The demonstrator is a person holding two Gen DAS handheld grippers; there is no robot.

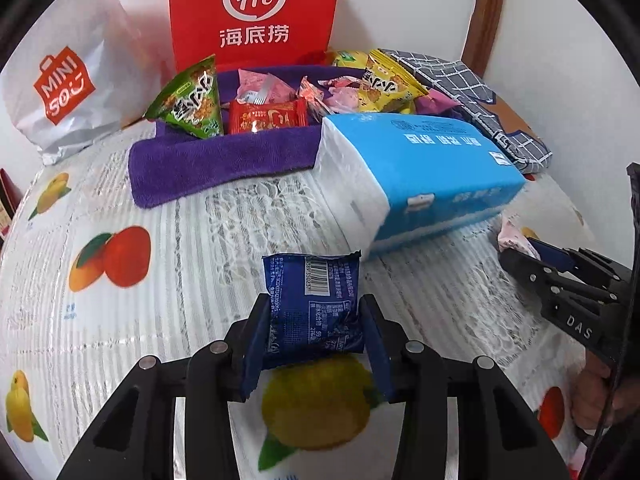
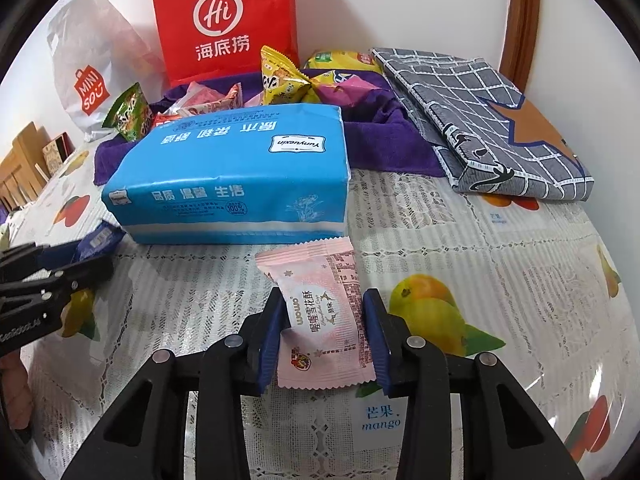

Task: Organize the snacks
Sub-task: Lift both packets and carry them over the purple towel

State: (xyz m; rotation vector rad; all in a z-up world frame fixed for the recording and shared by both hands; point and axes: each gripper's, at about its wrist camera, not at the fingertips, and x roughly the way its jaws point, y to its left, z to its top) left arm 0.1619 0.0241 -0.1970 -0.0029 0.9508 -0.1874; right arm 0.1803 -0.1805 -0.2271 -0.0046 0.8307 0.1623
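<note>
My left gripper [image 1: 314, 334] is shut on a dark blue snack packet [image 1: 314, 304], held just above the fruit-print tablecloth. My right gripper [image 2: 324, 332] is shut on a pink snack packet [image 2: 324, 312], also low over the table. Each gripper shows at the edge of the other's view: the right one [image 1: 520, 250] and the left one [image 2: 96, 248]. A purple towel [image 1: 208, 160] at the back holds several snacks: a green triangular bag [image 1: 192, 100], a red packet [image 1: 268, 116], pink packets [image 1: 260, 86] and yellow bags [image 1: 384, 80].
A blue tissue pack [image 1: 424, 172] lies between the grippers and the towel [image 2: 380, 136]. A red paper bag [image 1: 256, 12] and a white Miniso bag [image 1: 68, 88] stand at the wall. A folded grey checked cloth [image 2: 480, 120] lies at the back right.
</note>
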